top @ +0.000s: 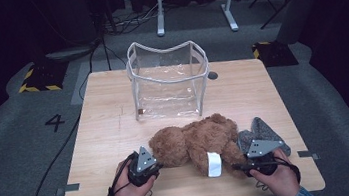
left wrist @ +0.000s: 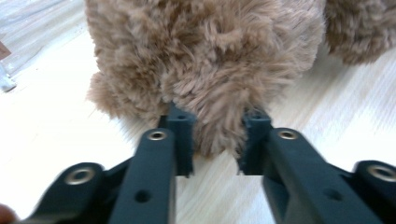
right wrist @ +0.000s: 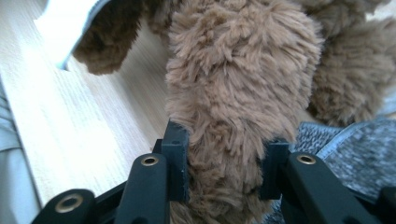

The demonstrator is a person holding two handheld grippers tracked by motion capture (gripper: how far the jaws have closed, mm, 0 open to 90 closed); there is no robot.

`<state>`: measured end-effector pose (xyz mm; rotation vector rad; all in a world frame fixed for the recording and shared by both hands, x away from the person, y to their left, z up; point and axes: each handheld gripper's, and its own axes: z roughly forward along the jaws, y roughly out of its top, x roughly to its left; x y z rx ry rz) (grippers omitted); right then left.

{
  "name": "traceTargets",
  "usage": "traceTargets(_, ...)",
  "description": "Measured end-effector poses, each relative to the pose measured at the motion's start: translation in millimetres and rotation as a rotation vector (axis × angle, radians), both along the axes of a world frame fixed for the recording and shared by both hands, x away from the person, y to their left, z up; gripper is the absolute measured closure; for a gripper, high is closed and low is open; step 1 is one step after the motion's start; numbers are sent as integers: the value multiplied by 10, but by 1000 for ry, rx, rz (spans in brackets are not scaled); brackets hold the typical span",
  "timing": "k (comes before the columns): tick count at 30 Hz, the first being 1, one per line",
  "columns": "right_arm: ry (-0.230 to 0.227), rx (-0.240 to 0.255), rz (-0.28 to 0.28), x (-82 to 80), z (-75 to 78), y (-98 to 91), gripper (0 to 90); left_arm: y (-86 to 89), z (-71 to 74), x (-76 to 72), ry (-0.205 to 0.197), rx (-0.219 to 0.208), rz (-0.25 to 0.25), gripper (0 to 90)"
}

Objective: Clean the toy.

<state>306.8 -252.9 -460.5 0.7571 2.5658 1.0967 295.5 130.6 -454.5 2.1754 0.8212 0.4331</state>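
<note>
A brown plush teddy bear (top: 193, 141) lies on the wooden table (top: 105, 126) near its front edge, with a white label (top: 214, 163) on its underside. My left gripper (top: 158, 164) is at the bear's left end. In the left gripper view the gripper (left wrist: 217, 133) is shut on a tuft of the bear's fur (left wrist: 205, 51), pads pressing both sides. My right gripper (top: 239, 165) is at the bear's right end. In the right gripper view the gripper (right wrist: 226, 158) is shut on a furry limb (right wrist: 243, 70), with the label (right wrist: 65, 28) at upper left.
A clear plastic bag (top: 168, 81) with white trim stands upright and open behind the bear, mid-table. A grey knitted fabric piece (top: 262, 130) lies right of the bear, partly under it (right wrist: 355, 149). Bare wood extends to the left and right of the bag.
</note>
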Motion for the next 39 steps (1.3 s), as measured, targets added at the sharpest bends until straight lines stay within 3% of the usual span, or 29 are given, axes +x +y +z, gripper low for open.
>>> traceTargets(3,-10,19,-3,-43,112,-27,646,25,80,-51,49,-9,-20,760)
traceTargets(5,-21,39,-4,-83,190,-53,639,60,158,-94,68,-39,-25,759)
traceTargets(7,-17,63,-4,-130,264,-83,631,96,253,-147,61,-56,-25,757)
traceTargets(10,-19,86,-1,-207,354,-112,625,157,367,-214,89,-76,-41,752)
traceTargets(17,4,152,-13,-316,510,-127,603,250,487,-298,169,-98,-40,739)
traceTargets(20,0,165,-29,-290,520,-132,575,276,430,-243,193,-107,-25,730)
traceTargets(25,-15,172,-67,-100,375,-105,552,290,218,-92,216,-113,35,715)
traceTargets(28,-27,201,-95,11,319,-93,518,302,129,-27,218,-152,56,709)
traceTargets(31,-68,202,-125,88,292,-93,421,309,65,11,224,-178,69,707)
traceTargets(34,-87,199,-95,87,285,-120,343,318,57,13,223,-176,70,705)
traceTargets(39,-97,243,-94,-5,356,-341,328,308,61,1,221,-169,73,704)
